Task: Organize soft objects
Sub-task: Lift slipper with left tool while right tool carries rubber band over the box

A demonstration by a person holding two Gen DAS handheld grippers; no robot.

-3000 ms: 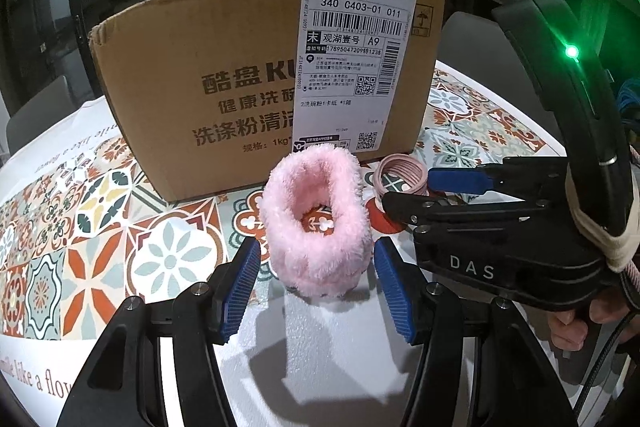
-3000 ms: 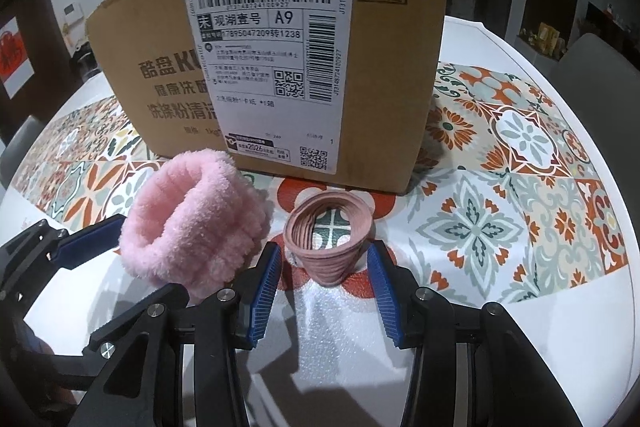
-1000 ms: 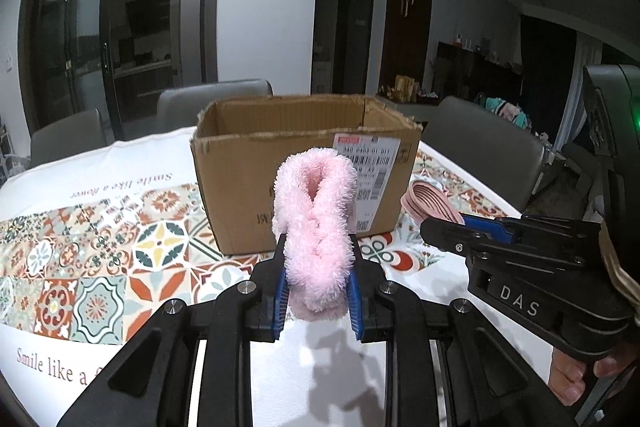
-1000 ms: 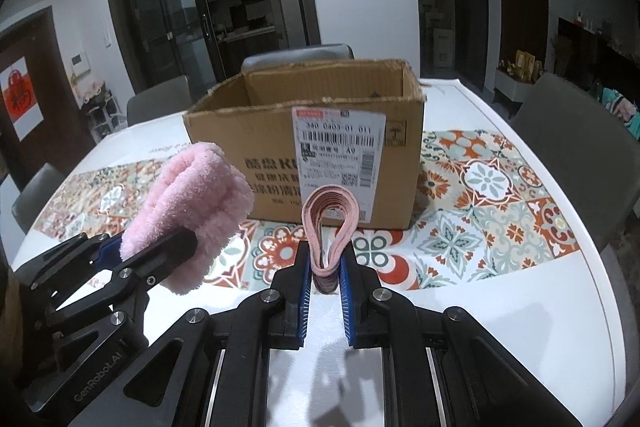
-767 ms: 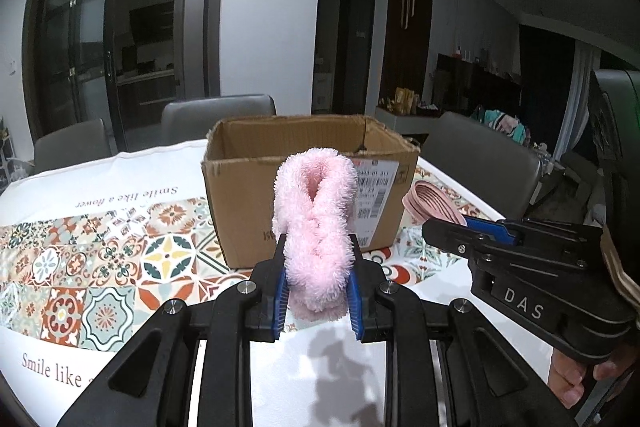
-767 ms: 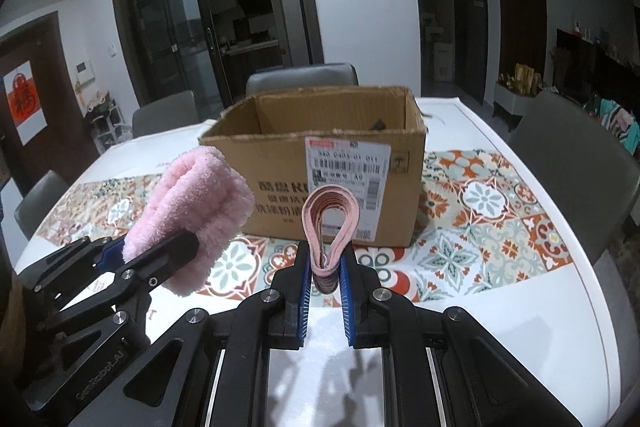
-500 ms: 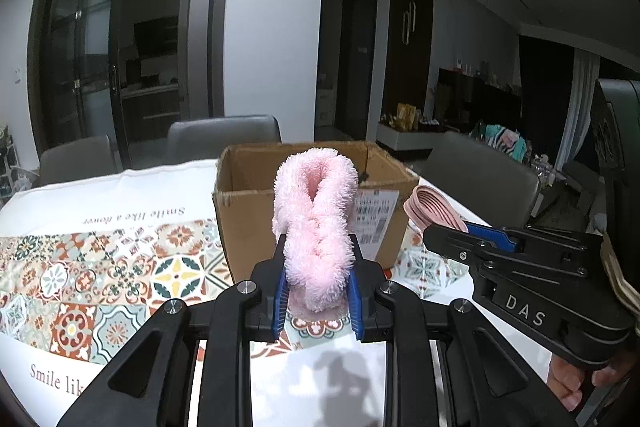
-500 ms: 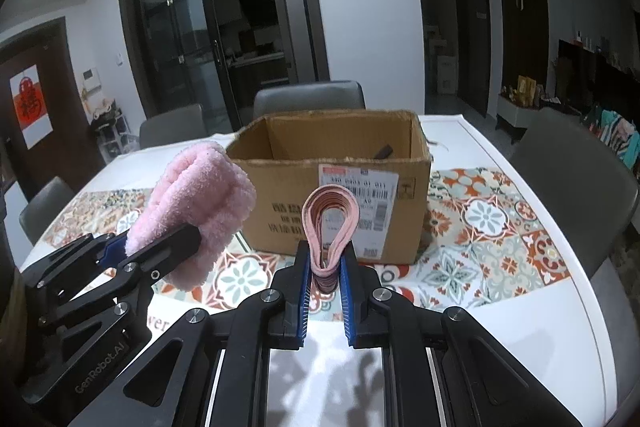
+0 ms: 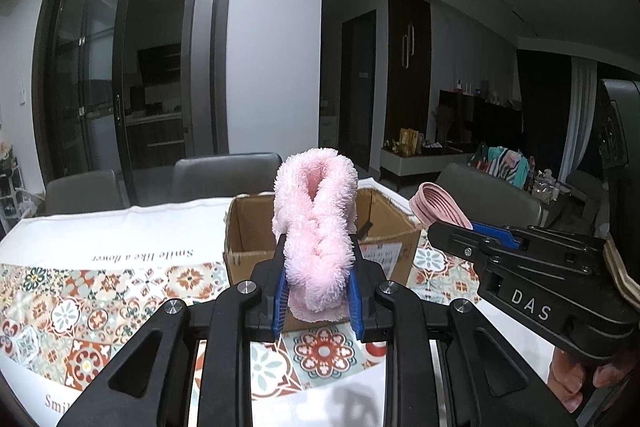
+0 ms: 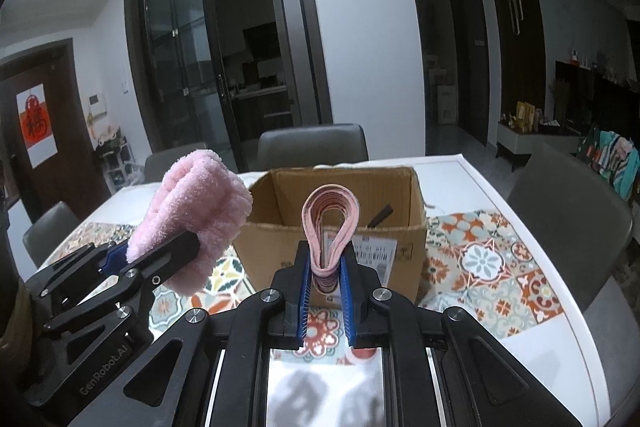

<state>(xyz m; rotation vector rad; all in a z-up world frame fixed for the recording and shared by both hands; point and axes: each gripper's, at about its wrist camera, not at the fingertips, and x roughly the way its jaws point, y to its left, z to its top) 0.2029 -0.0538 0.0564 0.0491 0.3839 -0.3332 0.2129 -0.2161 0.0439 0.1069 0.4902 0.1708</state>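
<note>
Both tools loaded, both up off the counter [image 10: 516,195].

Left tool [image 9: 317,297]: blue pads clamped on the fluffy pink band [image 9: 316,223], which is squeezed flat between them and stands upright, top loop above the near rim of the cardboard box [image 9: 400,231]. In the right wrist view the same band sits left of the box, at about rim height.

Right tool [image 10: 327,301]: jaws nearly together, pinching the ribbed pink ring [image 10: 330,223], a thin elastic loop pressed into a teardrop with its rounded top over the box's near wall. From the left wrist view this ring sticks out just right of the box.

Box is open-topped, shipping label on the near face, standing on the patterned tile cloth [image 10: 484,259] of the counter. One small dark item [image 10: 380,215] lies inside against the right wall (can't make out what it is).

Grey chairs [image 10: 312,145] beyond the box. A hand [image 9: 584,385] grips the right tool's handle, seen at the edge of the left wrist view.
</note>
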